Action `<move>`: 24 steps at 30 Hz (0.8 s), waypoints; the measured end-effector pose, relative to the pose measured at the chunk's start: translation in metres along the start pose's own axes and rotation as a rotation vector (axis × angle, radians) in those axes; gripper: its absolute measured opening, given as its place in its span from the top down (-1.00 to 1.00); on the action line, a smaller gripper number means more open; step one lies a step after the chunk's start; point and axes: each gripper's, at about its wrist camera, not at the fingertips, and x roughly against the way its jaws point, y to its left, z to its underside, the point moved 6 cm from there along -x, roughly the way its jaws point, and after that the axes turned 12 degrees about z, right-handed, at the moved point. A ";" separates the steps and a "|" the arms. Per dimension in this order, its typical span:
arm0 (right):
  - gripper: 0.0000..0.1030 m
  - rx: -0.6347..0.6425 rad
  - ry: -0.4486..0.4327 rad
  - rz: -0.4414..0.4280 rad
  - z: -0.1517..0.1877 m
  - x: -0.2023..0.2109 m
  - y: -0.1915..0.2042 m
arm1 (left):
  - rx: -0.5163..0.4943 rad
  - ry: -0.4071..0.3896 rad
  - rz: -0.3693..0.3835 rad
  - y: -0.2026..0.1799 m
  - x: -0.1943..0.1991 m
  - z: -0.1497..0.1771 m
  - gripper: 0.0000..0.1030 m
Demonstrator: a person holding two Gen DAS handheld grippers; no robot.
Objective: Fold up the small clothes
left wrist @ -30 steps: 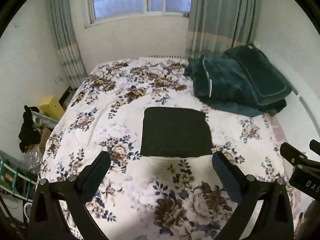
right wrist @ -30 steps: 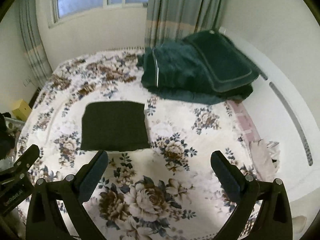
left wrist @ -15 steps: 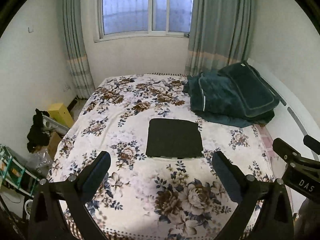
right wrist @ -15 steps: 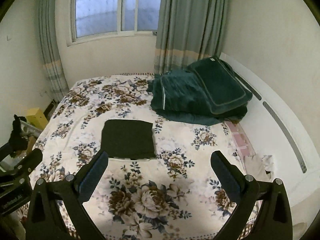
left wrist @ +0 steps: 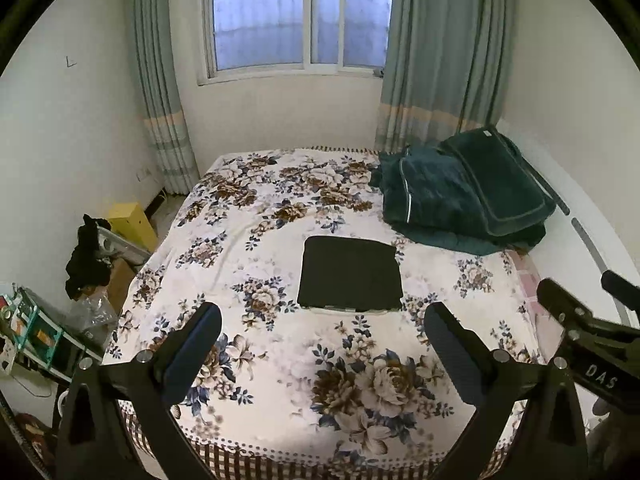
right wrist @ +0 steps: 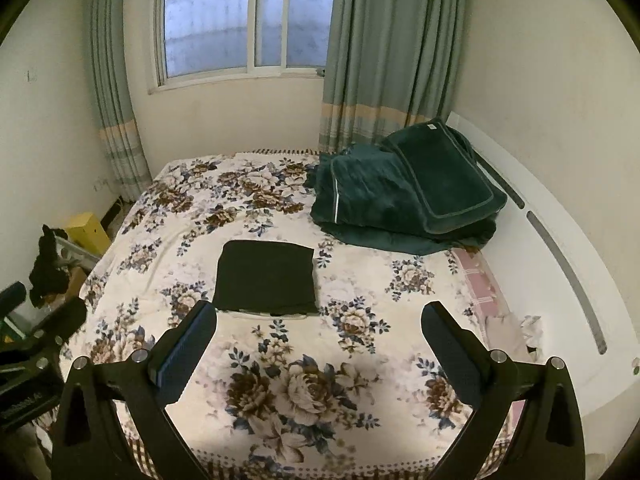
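**Folded dark garment lies flat on the flowered bed, both claws wide and empty**

The folded dark garment (left wrist: 350, 274) rests flat as a neat rectangle in the middle of the bed (left wrist: 256, 352), on a white bedspread printed with brown and blue flowers. A thin pale edge shows under its near side. Nothing touches it.

The left claw (left wrist: 322, 332) hangs above the near part of the bed, its two black fingers spread far apart with nothing between them. The right claw (right wrist: 318, 330) hangs beside it in the same way, fingers parted wide and holding nothing. Both are well apart from the garment, which lies beyond their tips.

In the left wrist view the body of the right claw enters at the right edge and carries white letters reading "DAS"; the rest of the word is cut off. In the right wrist view the left claw's body shows at the left edge with pale lettering too blurred to read.

A heap of dark green blankets (right wrist: 404, 196) sits at the far right corner of the bed, against the white wall; a small white tag on top is too small to read. Behind the bed stand a window (left wrist: 298, 16) and grey-green curtains (left wrist: 436, 52). A yellow box (left wrist: 132, 224) stands on the floor left of the bed.
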 end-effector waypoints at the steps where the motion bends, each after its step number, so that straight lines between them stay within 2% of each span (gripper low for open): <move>1: -1.00 0.002 0.000 -0.004 -0.001 0.002 0.000 | 0.003 -0.006 0.001 0.000 0.002 -0.001 -1.00; 24: -1.00 0.008 -0.010 -0.024 -0.005 0.013 -0.002 | 0.004 -0.019 -0.021 0.000 0.010 -0.005 -1.00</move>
